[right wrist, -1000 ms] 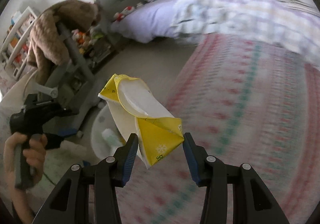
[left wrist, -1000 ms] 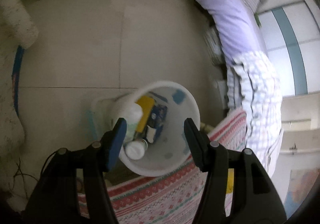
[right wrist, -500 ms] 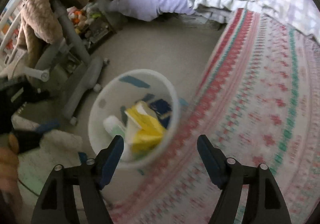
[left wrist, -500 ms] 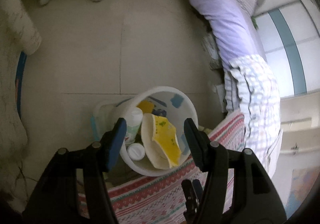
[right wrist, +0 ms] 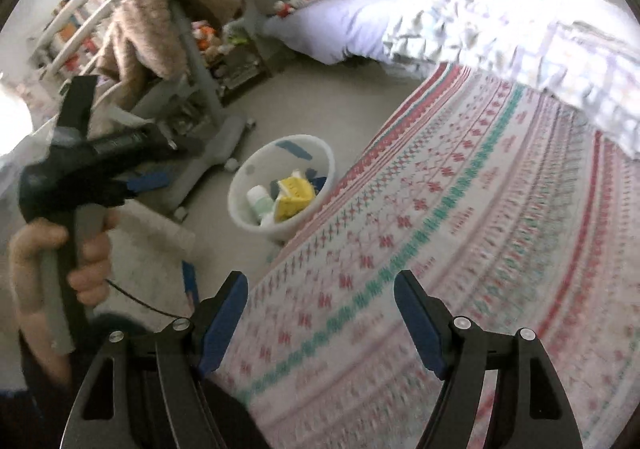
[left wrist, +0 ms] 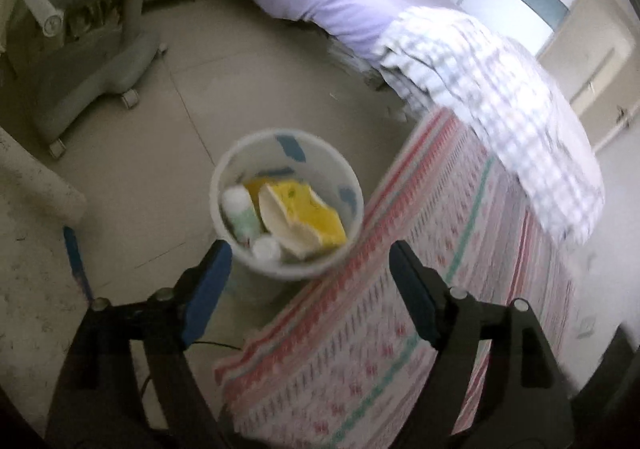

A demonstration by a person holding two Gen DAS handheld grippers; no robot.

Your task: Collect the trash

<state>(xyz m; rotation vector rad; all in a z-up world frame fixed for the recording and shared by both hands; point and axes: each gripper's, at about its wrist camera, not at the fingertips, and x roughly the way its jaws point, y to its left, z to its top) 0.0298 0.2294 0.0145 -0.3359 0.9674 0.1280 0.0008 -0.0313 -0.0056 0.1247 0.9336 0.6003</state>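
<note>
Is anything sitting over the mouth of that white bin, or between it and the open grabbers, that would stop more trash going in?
Nothing visible does. The white bin stands uncovered on the floor beside the patterned bedspread, already holding a yellow wrapper and bottles. Both the left hand-held gripper and right hand-held gripper are open and empty.

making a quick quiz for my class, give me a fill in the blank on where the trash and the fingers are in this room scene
1. The yellow wrapper lies inside the white ____.
2. The bin stands on the floor beside the edge of the patterned ____.
3. The right gripper has its fingers ____ and holds nothing.
4. Beside the wrapper in the bin stands a pale green ____.

Missing words: bin; bedspread; open; bottle
</note>
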